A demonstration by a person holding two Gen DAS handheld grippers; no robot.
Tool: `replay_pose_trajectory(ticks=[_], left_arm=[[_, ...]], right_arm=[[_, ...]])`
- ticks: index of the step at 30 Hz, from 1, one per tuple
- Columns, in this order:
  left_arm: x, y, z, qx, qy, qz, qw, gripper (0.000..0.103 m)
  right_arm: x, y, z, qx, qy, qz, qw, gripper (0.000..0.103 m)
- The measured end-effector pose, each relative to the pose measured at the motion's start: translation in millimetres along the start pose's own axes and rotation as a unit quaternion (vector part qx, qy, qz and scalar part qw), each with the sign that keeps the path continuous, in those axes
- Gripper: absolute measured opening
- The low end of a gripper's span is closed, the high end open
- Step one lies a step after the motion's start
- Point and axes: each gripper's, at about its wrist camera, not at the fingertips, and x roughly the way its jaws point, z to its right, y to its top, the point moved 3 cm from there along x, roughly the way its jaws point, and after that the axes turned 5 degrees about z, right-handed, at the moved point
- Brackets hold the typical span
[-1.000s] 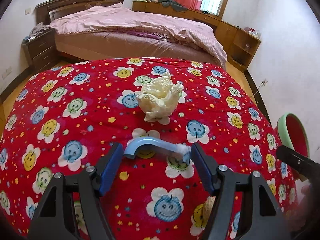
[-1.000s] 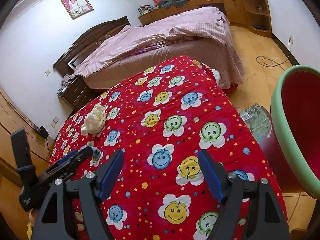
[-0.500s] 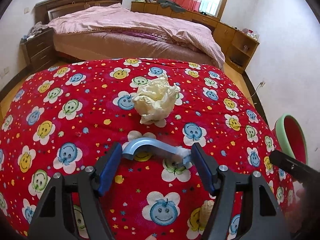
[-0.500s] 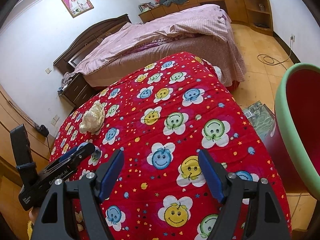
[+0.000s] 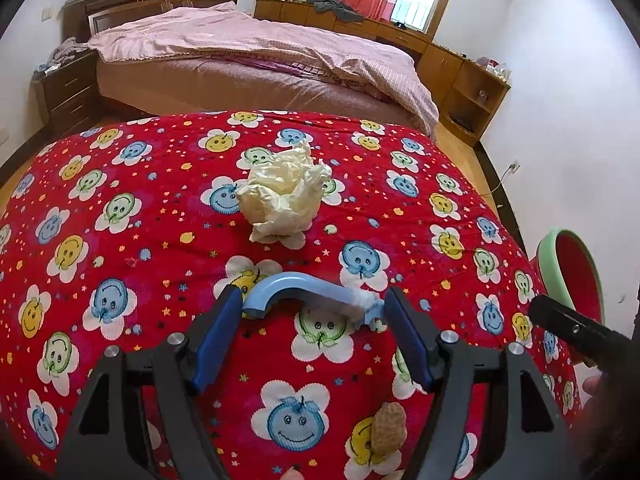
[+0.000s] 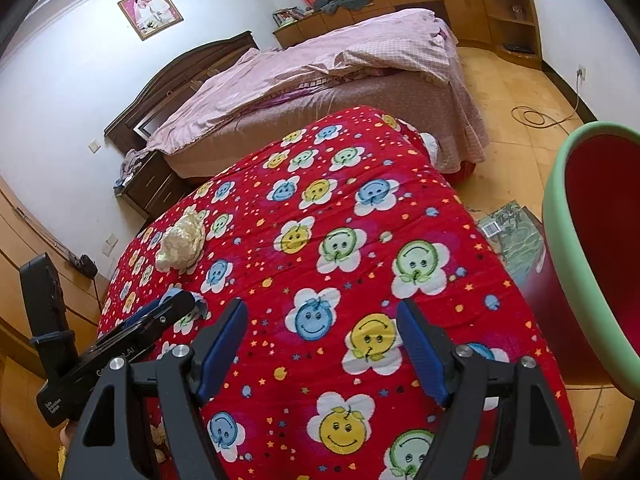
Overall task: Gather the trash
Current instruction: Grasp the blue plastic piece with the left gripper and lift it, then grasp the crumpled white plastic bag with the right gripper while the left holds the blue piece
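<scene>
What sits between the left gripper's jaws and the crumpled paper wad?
In the left wrist view, a curved blue plastic piece lies between the left gripper and the paper wad.

The left gripper (image 5: 314,336) points steeply downward, its blue-padded jaws standing wide apart with neither pad pressing on anything. The right gripper (image 6: 322,354) tilts down at a similar angle, jaws equally wide and empty. The two are held close side by side.

No text is clear enough to read
</scene>
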Motion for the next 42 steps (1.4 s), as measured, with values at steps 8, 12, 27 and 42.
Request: replay_pose_trajectory(ticks=[8,12,27,42], left_arm=[[11,-4,11,0.041,0.021,-0.021,0.9987,0.077],[15,-2,16,0.059,0.036,-0.03,0.9971,0.076],[-18,11,-15,0.003,0.047,0.014,0.9988,0.076],[-45,16,-113,-0.107,0.168,0.054,0.9786,0.076]], right_arm=[[-3,2,12,0.018,-0.001,0.002,1.0,0.078],[-2,2,12,0.018,0.002,0.001,1.0,0.078],[-4,7,-2,-0.006,-0.001,0.002,1.0,0.078],[24,14,-79,-0.076,0.034,-0.003,0.997,0.079]])
